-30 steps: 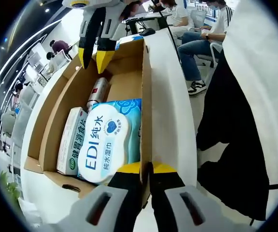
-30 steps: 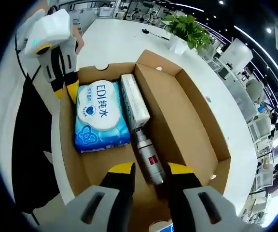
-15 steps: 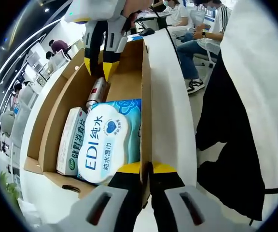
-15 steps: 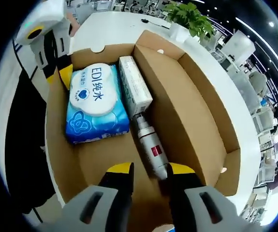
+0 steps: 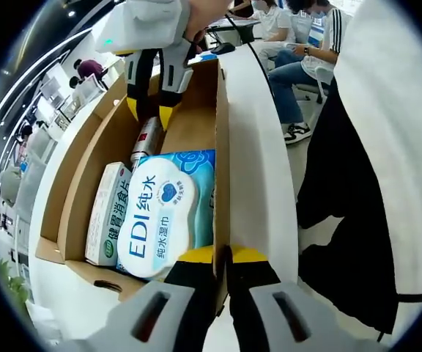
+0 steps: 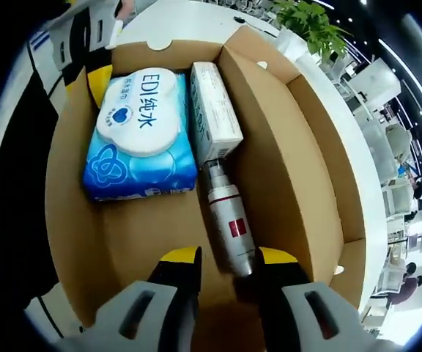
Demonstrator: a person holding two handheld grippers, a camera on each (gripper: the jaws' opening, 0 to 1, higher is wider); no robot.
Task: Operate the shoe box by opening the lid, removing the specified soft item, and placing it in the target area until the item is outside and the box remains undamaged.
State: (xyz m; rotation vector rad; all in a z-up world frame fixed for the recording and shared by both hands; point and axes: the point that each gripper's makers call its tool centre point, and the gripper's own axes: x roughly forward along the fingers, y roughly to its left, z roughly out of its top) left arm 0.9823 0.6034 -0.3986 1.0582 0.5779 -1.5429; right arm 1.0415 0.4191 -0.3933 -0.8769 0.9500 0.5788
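Left gripper point(image 5: 223, 254): clenched on shoe box point(image 5: 221, 147) wall, 6 o'clock.
Right gripper point(image 6: 228, 256): parted, straddling bottle point(image 6: 228, 227); should shift to wet wipes pack point(image 6: 139, 132), 11 o'clock.

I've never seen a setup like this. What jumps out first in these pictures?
An open cardboard shoe box holds a bright blue pack of wet wipes, with a white carton and a silver bottle beside it. The right gripper reaches in with yellow-tipped fingers astride the bottle's near end, while the left gripper pinches the box wall.

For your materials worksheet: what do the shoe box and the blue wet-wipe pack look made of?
Shoe box: plain brown cardboard, matte, with folded flaps and raw cut edges. Wet-wipe pack: probably soft plastic film, glossy and printed, slightly puffy, with a white lid label.
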